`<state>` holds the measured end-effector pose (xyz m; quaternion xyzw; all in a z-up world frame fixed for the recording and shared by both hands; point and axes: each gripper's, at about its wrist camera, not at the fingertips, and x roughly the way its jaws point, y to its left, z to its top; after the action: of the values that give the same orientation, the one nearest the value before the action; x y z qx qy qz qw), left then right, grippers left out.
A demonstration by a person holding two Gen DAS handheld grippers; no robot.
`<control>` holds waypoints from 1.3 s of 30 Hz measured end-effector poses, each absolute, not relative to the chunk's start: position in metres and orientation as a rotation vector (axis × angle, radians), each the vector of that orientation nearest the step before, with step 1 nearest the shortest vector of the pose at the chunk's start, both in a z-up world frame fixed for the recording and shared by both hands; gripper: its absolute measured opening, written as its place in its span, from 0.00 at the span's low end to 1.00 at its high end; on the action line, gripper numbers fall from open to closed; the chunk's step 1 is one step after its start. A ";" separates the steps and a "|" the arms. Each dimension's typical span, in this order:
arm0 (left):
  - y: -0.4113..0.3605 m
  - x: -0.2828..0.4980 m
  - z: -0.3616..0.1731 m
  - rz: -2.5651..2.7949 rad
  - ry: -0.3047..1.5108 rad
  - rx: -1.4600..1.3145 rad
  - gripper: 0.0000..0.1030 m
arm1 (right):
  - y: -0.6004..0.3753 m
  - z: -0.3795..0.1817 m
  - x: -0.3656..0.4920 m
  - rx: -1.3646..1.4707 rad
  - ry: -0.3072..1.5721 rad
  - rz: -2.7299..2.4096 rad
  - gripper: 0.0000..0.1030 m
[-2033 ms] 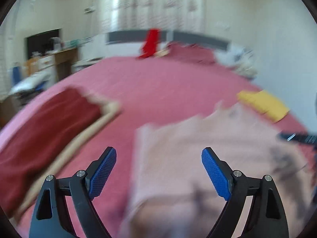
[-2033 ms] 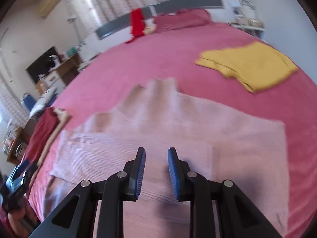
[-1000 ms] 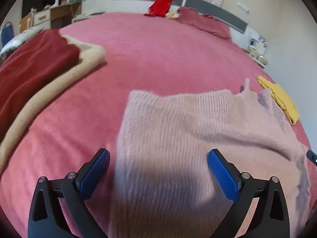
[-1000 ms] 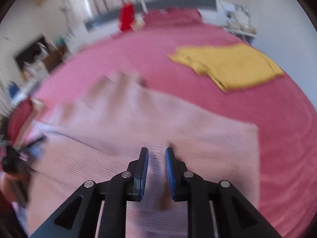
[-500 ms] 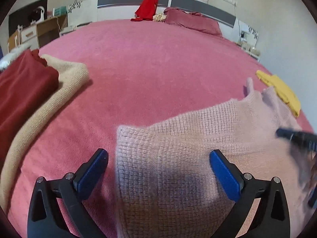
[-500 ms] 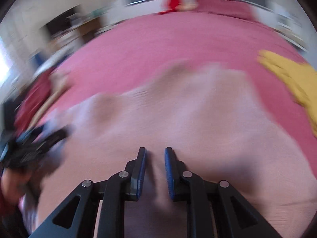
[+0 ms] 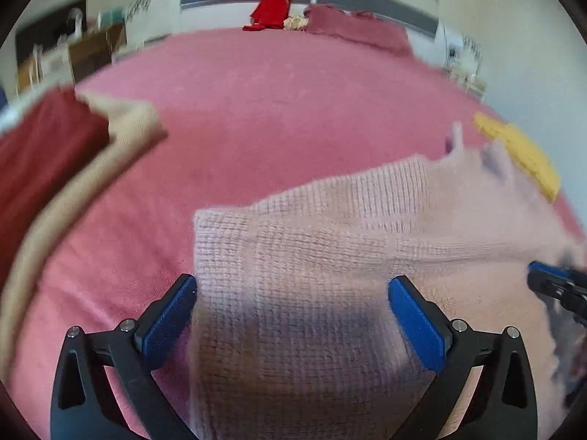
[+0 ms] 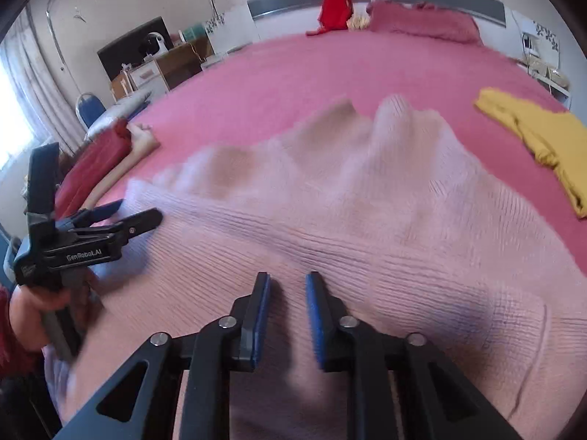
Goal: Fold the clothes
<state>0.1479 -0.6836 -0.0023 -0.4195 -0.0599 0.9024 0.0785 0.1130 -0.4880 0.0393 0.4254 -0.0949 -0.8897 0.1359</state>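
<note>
The pink sweater [image 8: 367, 220] lies spread across the near part of the bed [image 8: 330, 69], rumpled at its far edge, with one knit corner reaching between the fingers of the left gripper [image 7: 291, 315]. By the look of it the knit is soft, light and limp: it should sag and stretch when lifted, and it will drag on the fuzzy cover rather than slide. A hem, corner or shoulder seam, pinched through both layers, would likely hold best; a grip mid-panel would only bunch it.

The left gripper's fingers stand wide apart, straddling that corner without clamping it. The right gripper [image 8: 288, 315] hovers low over the sweater's middle, its fingers nearly together with a narrow gap and no cloth visibly caught.

The right view shows the whole spread, the person's hand [image 8: 33, 308] on the left gripper, and the full yellow garment [image 8: 543, 135]. The left view alone shows the corner's knit up close and more of the red-and-beige pile [image 7: 55, 168].
</note>
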 end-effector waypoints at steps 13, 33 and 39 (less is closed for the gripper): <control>-0.676 0.168 0.030 2.768 -0.291 -1.156 1.00 | -0.374 0.107 0.200 1.077 -0.536 -2.892 0.21; -0.675 0.173 0.020 2.762 -0.086 -1.299 1.00 | -0.391 0.094 0.237 1.208 -0.463 -2.866 0.22; -0.667 0.152 0.021 2.730 -0.010 -1.266 1.00 | -0.475 0.094 0.183 1.221 -0.053 -2.713 0.22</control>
<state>0.1524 -0.6669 0.0210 -0.4199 -0.0034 0.9051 0.0661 0.1833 -0.4747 0.0935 0.4089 -0.0178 -0.9086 0.0828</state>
